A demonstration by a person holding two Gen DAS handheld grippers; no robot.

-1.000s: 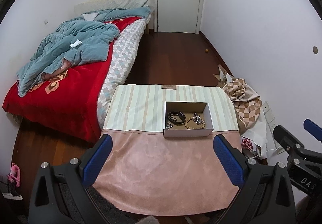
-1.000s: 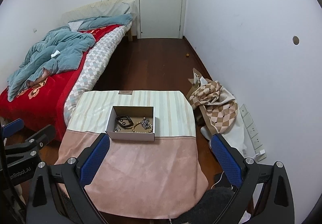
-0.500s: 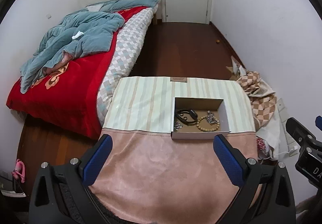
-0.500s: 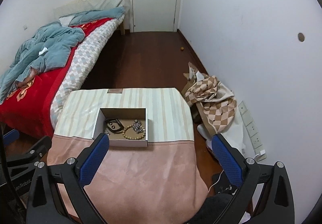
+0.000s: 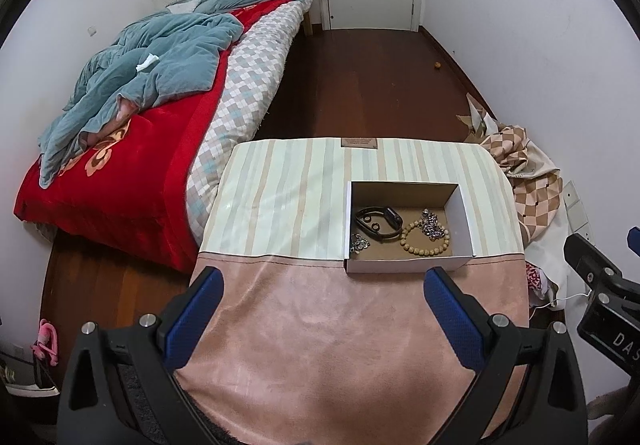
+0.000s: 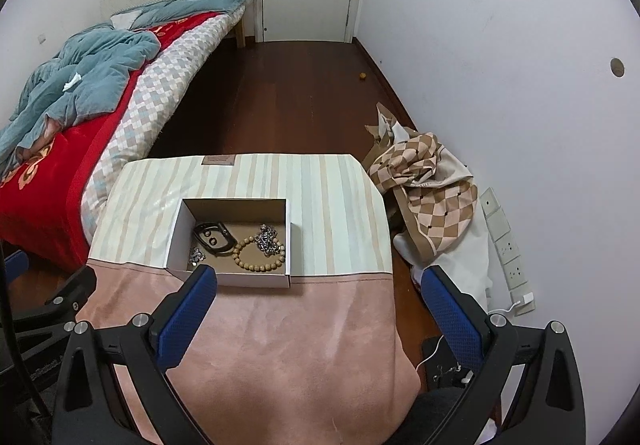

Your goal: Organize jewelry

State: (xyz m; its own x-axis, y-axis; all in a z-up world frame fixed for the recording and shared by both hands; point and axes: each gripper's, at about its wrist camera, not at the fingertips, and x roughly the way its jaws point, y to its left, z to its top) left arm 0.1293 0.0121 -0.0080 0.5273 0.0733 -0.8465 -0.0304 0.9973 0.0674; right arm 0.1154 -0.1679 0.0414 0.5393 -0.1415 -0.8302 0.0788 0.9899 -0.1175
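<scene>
Left tool [image 5: 320,309] and right tool [image 6: 320,309] are held spread apart and empty above the cloth-covered counter [image 5: 312,345], on which an open box [image 5: 406,267] containing a bead bracelet [image 5: 424,241], black band [image 5: 378,221] and metal chain [image 5: 434,225] is set.

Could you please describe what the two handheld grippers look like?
Left gripper and right gripper match: black angular frames, silver bolt heads, two fingers faced with textured blue pads. The left view shows white lettering on the right gripper's body.
</scene>
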